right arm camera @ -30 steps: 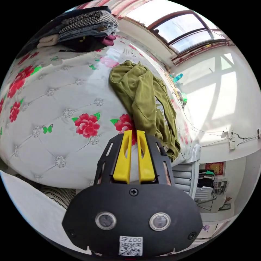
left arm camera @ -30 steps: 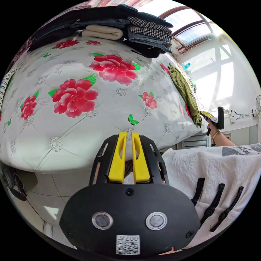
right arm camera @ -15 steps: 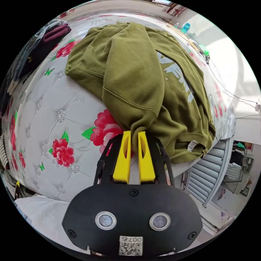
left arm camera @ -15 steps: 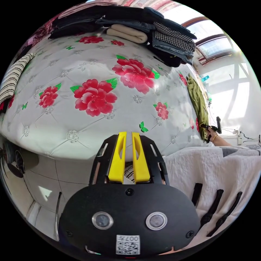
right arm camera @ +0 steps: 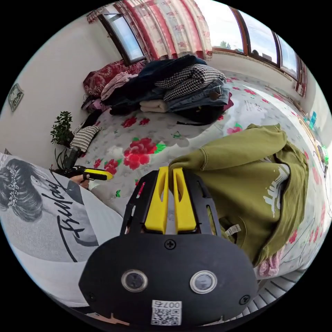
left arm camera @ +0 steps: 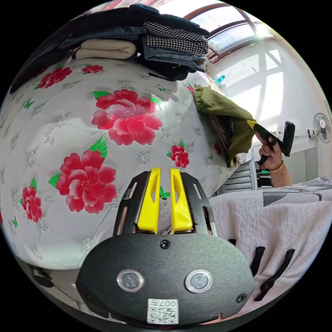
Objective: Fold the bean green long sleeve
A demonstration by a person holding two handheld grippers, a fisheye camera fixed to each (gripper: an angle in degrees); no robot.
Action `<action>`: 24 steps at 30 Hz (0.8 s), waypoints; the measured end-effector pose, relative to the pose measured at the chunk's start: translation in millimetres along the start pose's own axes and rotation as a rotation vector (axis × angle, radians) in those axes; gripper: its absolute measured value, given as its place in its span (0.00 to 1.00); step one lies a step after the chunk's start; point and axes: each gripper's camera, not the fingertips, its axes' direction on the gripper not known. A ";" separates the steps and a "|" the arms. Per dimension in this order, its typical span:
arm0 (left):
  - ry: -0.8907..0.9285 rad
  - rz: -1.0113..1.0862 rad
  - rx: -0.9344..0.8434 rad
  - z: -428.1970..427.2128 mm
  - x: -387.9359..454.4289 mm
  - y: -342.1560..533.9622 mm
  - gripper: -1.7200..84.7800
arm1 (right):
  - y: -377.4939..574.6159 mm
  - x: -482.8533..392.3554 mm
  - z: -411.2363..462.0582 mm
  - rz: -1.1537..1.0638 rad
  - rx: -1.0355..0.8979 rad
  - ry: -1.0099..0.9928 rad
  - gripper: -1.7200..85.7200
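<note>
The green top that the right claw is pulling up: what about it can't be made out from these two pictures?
- Green top, right gripper view: the white print is creased into a fold, so it cannot be read whole.
- Same view: the right claw stands in front of the pinched cuff, so the grip depth is hidden.
- Left gripper view: the top hangs bunched at the bed's edge; its sleeves and hem cannot be told apart.

The person's white shirt [right arm camera: 52, 221], left of the right gripper [right arm camera: 170, 173], has a big black curly word, too bent to read for sure. The green long sleeve [right arm camera: 242, 180], right of that gripper, has white print and a small tag, both unreadable.
</note>
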 end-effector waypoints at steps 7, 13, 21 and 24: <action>0.100 0.116 0.107 -57.9 -36.1 52.2 0.11 | -27.3 -88.0 26.9 -0.139 0.231 -0.618 0.02; 0.142 0.221 0.161 -94.8 -38.3 94.1 0.22 | -61.4 -90.3 26.2 -0.141 0.199 -0.480 0.02; 0.220 0.425 0.153 -86.2 45.8 20.5 0.31 | -105.2 -143.9 3.0 -0.212 0.347 -0.529 0.02; 0.166 0.311 0.246 -95.5 42.8 -12.8 0.07 | -114.3 -167.6 -6.4 -0.319 0.343 -0.673 0.03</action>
